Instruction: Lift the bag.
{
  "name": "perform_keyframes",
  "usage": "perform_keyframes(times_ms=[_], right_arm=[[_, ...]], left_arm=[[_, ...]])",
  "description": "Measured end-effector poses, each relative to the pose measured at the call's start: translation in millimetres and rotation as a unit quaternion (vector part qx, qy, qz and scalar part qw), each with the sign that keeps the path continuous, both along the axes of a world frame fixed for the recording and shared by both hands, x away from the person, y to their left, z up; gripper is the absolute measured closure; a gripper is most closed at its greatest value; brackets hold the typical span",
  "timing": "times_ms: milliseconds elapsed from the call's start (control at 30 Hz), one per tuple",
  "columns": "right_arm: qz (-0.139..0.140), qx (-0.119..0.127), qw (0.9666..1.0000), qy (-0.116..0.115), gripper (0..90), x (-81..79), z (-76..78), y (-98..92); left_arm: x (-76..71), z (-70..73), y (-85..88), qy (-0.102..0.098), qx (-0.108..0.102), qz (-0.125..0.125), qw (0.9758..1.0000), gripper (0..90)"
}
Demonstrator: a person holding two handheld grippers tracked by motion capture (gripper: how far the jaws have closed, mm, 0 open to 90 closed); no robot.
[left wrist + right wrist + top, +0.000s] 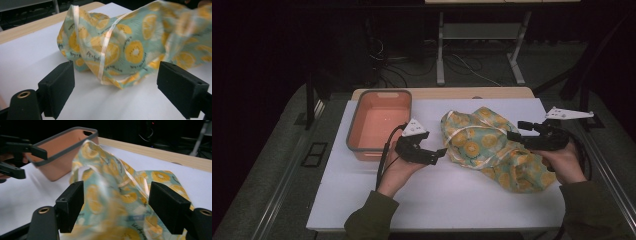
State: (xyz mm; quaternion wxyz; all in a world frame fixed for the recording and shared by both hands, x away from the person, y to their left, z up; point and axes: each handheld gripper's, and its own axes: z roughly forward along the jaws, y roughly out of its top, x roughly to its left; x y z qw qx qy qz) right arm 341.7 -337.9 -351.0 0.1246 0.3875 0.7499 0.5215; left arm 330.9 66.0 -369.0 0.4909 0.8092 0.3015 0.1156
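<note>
Lying crumpled on the white counter (pixel 432 195), the lemon-print cloth (pixel 492 150) sat at about three o'clock from the orange bin (pixel 379 125), near it but apart, with its pale trim looping over the top of the heap. The left gripper (pixel 437 154) hung just off the cloth's nine o'clock edge with its jaws spread and nothing between them; in the left gripper view the fabric (pixel 120 47) lay beyond the black pads, not touched by either. The right gripper (pixel 518 131) hovered over the cloth's three o'clock side, jaws likewise spread, and in the right gripper view the cloth (pixel 112 195) rose blurred between the pads without being pinched. From this position the likeliest trouble seemed a poor grasp: closing on a loose fold or on the slippery trim alone could lift only one layer, leaving the rest to sag or slide free. With the heap so bunched, the two grippers might also seize parts of the same fold and twist it tighter instead of spreading it. A low approach by the left jaws risked pushing the cloth along the smooth counter, and a wide sweep toward nine o'clock could knock the bin, whose rim (pixel 65 145) stood close to that hand.
</note>
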Motion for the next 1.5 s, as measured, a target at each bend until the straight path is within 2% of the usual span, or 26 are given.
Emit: perform_keyframes(times_ms=[167,300,333,467,600,800,1000,1300,1500], right_arm=[[0.015,-0.006,0.9998,-0.007,22.6,-14.9,4.5,0.0],[0.022,-0.019,0.9995,-0.011,16.3,-26.6,0.3,-0.2],[0.021,-0.022,0.9994,-0.014,13.4,-29.2,-2.1,-0.6],[0.012,-0.032,0.9992,-0.018,11.4,-39.7,-12.0,-4.3],[0.022,-0.034,0.999,-0.018,11.1,-49.9,-22.8,-7.3],[0.032,-0.044,0.9985,-0.007,11.1,-62.5,-37.5,-5.0],[0.042,-0.057,0.9975,0.007,11.1,-72.5,-55.3,-2.9],[0.048,-0.078,0.9956,0.021,11.1,-76.1,-77.6,-1.8],[0.051,-0.084,0.9949,0.025,11.1,-75.6,-80.9,0.3]], left_arm=[[-15.5,-4.3,13.7,0.002,0.008,-0.009,0.9999,13.5],[-26.0,-10.2,26.4,0.0,0.012,-0.016,0.9998,13.5],[-28.6,-12.1,29.7,-0.005,0.012,-0.017,0.9998,13.4],[-37.7,-19.5,43.6,-0.004,0.015,-0.021,0.9997,11.3],[-44.6,-27.2,59.2,-0.003,0.013,-0.016,0.9998,7.1],[-51.8,-39.3,79.6,0.006,0.008,-0.004,0.9999,0.5],[-59.8,-50.1,93.8,0.014,0.002,0.0,0.9999,0.0],[-62.2,-61.0,97.8,0.024,0.014,-0.009,0.9996,0.0],[-62.0,-62.4,98.1,0.029,0.017,-0.007,0.9994,0.0]])
